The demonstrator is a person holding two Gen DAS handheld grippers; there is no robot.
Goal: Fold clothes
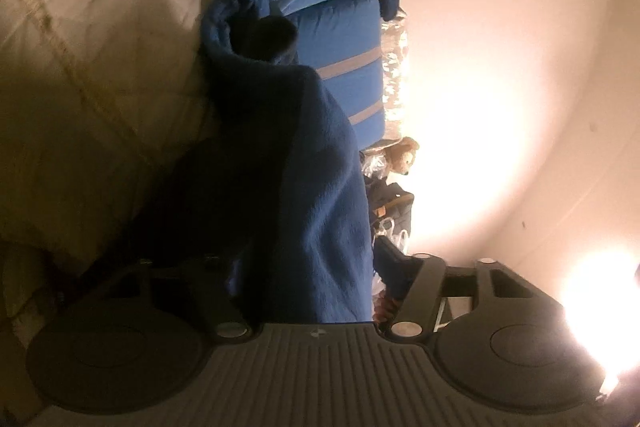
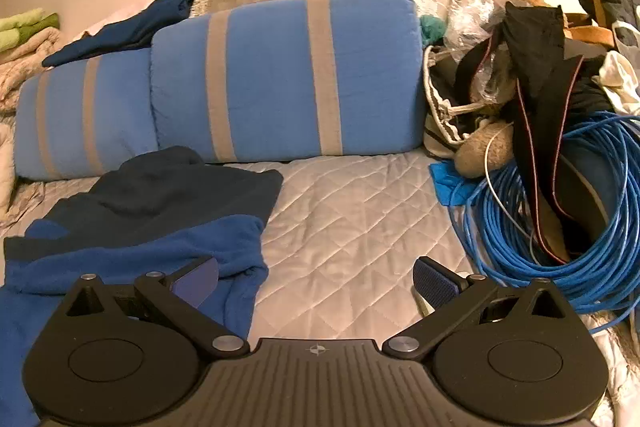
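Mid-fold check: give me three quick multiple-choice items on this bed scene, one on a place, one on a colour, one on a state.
1. Where does the blue cable coil lie in the right wrist view?
A. right of the quilted bedspread
B. on top of the striped pillow
C. under the blue fleece garment

2. What colour are the pillow's stripes?
A. red
B. grey
C. green

3. How is the right gripper?
A. shut on the cable
B. shut on the fleece
C. open, nothing between its fingers

Answers: 1 A, the coil sits among clutter at the right edge. 2 B, grey bands cross the blue cover. 3 C, the fingers stand wide over bare bedspread.
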